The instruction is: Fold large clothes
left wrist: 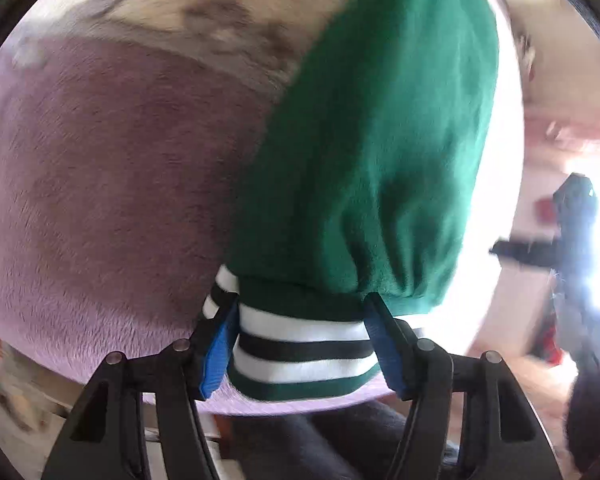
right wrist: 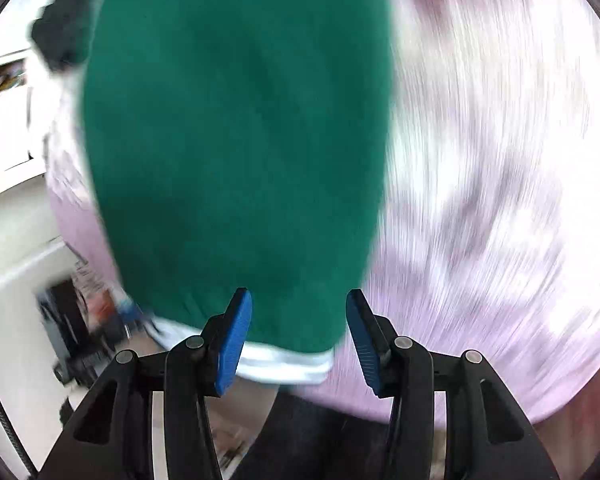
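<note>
Left wrist view: green garment point(left wrist: 380, 140) lies on a fuzzy pink blanket point(left wrist: 100, 180), running from the top of the picture down to the gripper.
Striped hem: band of white, black and green stripes point(left wrist: 300, 344) sits between the two blue pads, at the near edge of the blanket.
Left gripper point(left wrist: 300, 344): fingers set at a middling gap, astride the hem; left pad point(left wrist: 216, 356) is right against the cloth's edge, right pad beside it; no squeeze on the cloth shows.
Background: bright, washed-out room at the right, with a dark blurred shape point(left wrist: 572, 232) I cannot identify.

Right wrist view: heavily blurred; green garment point(right wrist: 236, 140) fills the middle over the pink blanket point(right wrist: 500, 200).
Right gripper point(right wrist: 298, 340): fingers parted at a middling gap above the garment's pale striped edge point(right wrist: 284, 368); pads not pressing on it.
Left side: white furniture point(right wrist: 12, 120), blurred.
</note>
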Tool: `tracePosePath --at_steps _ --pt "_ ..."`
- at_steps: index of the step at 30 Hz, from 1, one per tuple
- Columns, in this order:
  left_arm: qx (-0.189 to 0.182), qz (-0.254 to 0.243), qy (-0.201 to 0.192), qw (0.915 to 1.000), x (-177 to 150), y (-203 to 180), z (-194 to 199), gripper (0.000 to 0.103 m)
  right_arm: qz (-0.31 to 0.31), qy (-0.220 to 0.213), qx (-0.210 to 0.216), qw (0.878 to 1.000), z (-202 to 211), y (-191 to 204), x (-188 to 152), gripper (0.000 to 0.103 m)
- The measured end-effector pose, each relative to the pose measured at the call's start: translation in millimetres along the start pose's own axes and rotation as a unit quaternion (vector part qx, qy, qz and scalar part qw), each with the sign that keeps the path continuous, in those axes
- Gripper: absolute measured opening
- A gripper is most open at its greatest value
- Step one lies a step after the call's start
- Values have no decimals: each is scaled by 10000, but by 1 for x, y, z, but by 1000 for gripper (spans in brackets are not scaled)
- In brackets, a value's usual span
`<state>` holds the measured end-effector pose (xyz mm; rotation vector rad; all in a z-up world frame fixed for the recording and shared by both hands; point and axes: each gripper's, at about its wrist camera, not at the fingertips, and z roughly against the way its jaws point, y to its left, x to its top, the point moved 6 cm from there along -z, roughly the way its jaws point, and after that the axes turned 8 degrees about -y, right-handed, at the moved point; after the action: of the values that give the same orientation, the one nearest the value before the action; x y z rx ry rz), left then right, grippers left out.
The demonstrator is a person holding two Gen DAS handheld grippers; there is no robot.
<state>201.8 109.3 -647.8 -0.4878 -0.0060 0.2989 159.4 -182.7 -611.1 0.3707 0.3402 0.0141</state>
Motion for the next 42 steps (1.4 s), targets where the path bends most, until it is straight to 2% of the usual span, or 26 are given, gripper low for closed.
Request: tracePosePath --at_steps 1,2,3,4,5,6,7,8,9,10,11,14,15,18,20,21,22,23,25,26,28,29,33,37,40,42 --pt "264 -147 -90 9995 -2 -4 -5 59 -253 170 101 9995 -24 -14 -19 51" --pt "336 -170 -159 9992 -3 -6 -7 56 -441 325 221 9983 -45 -25 -36 51" --pt "387 -146 -232 9989 -5 -7 -7 42 -580 462 368 9966 -60 -30 -48 51" --pt "495 -58 -280 9984 -7 -7 -5 28 -797 593 743 9923 -77 -32 -63 48" --pt "520 16 -355 9980 -8 -10 -2 26 -920 540 1031 9889 -86 -31 -74 41" --pt "525 74 -457 9975 -8 -9 5 22 -865 401 983 9906 -87 -30 -82 35" --pt "602 74 -593 9964 -9 -8 12 22 -630 445 1061 9914 -89 -22 -94 11" --pt "615 75 -610 9962 -10 -5 11 22 -542 636 1247 9887 -93 -15 -107 0" --pt "661 99 -518 9964 -12 -2 6 22 -376 780 1126 9899 -101 -12 -120 0" --pt "727 99 -440 9963 -11 -3 0 25 -161 743 732 9944 -109 -15 -128 0" --pt "800 73 -407 9959 -12 -5 -3 27 -69 700 541 9961 -112 -19 -131 0" --pt "1049 -2 -165 9943 -9 -20 3 28 -203 589 605 9962 -95 -29 -135 0" --pt "1112 -5 -150 9937 -6 -25 7 28 -204 535 661 9962 -81 -32 -134 0" --pt "1354 -84 -273 9904 -5 -44 40 28 84 193 457 9987 -31 -46 -126 1" --pt "1572 -104 -399 9867 -3 -55 65 34 223 -188 278 9992 7 -49 -111 2" --pt "1616 -114 -470 9857 0 -59 74 56 246 -383 217 9987 25 -47 -101 2" --pt "1670 -145 -621 9839 8 -64 88 86 236 -574 217 9978 44 -47 -90 2" --pt "1699 -211 -793 9820 20 -71 100 92 200 -714 250 9969 57 -43 -79 3" --pt "1624 -341 -1063 9804 44 -84 113 92 165 -1048 278 9940 89 -36 -50 7" --pt "1626 -417 -1180 9787 61 -93 115 92 138 -1153 300 9928 100 -33 -36 13" --pt "1558 -712 -1485 9740 104 -115 117 92 48 -1356 266 9904 116 -24 -5 31" --pt "1593 -877 -1602 9702 126 -124 114 92 7 -1458 109 9893 126 -21 12 40" --pt "1433 -1282 -1869 9634 218 -157 96 92 -178 -1757 -173 9841 145 11 70 40" --pt "1222 -1799 -1813 9591 282 -191 53 92 -448 -1959 -388 9788 155 32 119 40" --pt "1547 -2106 -1680 9505 327 -200 7 92 -519 -2193 -554 9727 149 38 149 40" --pt "2000 -2203 -1402 9444 350 -176 -32 95 -541 -2362 -838 9666 156 34 171 40"
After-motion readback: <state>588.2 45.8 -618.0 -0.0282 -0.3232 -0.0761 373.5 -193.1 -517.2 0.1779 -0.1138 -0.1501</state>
